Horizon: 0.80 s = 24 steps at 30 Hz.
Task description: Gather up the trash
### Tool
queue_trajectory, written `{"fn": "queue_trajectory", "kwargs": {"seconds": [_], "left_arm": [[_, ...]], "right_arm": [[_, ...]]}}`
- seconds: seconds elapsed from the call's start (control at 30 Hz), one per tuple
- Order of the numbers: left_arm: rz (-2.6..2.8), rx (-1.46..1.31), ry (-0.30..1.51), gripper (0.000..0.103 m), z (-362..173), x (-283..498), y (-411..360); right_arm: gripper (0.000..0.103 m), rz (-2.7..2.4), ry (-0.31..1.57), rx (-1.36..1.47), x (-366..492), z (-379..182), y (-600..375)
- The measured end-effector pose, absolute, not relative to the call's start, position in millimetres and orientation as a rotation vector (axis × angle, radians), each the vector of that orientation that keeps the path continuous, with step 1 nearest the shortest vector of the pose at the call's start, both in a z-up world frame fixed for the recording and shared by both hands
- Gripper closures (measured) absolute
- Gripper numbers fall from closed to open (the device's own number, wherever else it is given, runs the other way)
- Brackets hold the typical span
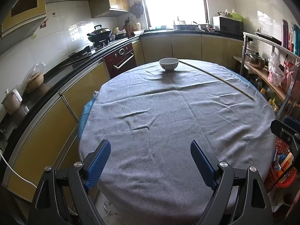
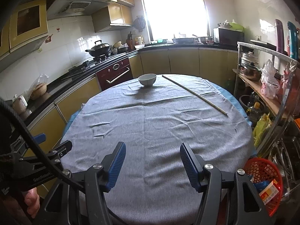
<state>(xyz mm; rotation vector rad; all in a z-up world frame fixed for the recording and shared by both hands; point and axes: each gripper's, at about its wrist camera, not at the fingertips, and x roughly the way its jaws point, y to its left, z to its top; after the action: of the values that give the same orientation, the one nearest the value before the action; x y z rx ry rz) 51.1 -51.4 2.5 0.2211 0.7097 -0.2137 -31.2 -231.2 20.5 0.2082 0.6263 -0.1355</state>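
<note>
A round table point(image 1: 168, 131) under a grey cloth point(image 2: 150, 127) fills both views. A white bowl point(image 1: 168, 64) stands at its far side, also in the right wrist view point(image 2: 147, 79). A long thin stick point(image 1: 215, 78) lies at the far right of the cloth, also in the right wrist view point(image 2: 195, 94). My left gripper point(image 1: 150, 150) is open and empty above the near edge. My right gripper point(image 2: 152, 152) is open and empty above the near edge. A red basket point(image 2: 264, 180) holding wrappers and a small box sits low at the right.
Yellow kitchen cabinets and a black counter point(image 1: 61, 71) run along the left and back, with a wok point(image 1: 100, 32) on the stove and a red oven point(image 1: 121, 60). A metal shelf rack point(image 2: 266, 86) with pots and bags stands at the right. The left gripper's body point(image 2: 37, 161) shows at the left.
</note>
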Motion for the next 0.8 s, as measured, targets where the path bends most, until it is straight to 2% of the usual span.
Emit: {"fn": "queue_trajectory", "kwargs": {"seconds": [0.8], "left_arm": [[-0.21, 0.298, 0.79, 0.016, -11.9, 98.7, -96.1]], "right_arm": [[0.039, -0.129, 0.685, 0.312, 24.4, -4.1, -283.6]]}}
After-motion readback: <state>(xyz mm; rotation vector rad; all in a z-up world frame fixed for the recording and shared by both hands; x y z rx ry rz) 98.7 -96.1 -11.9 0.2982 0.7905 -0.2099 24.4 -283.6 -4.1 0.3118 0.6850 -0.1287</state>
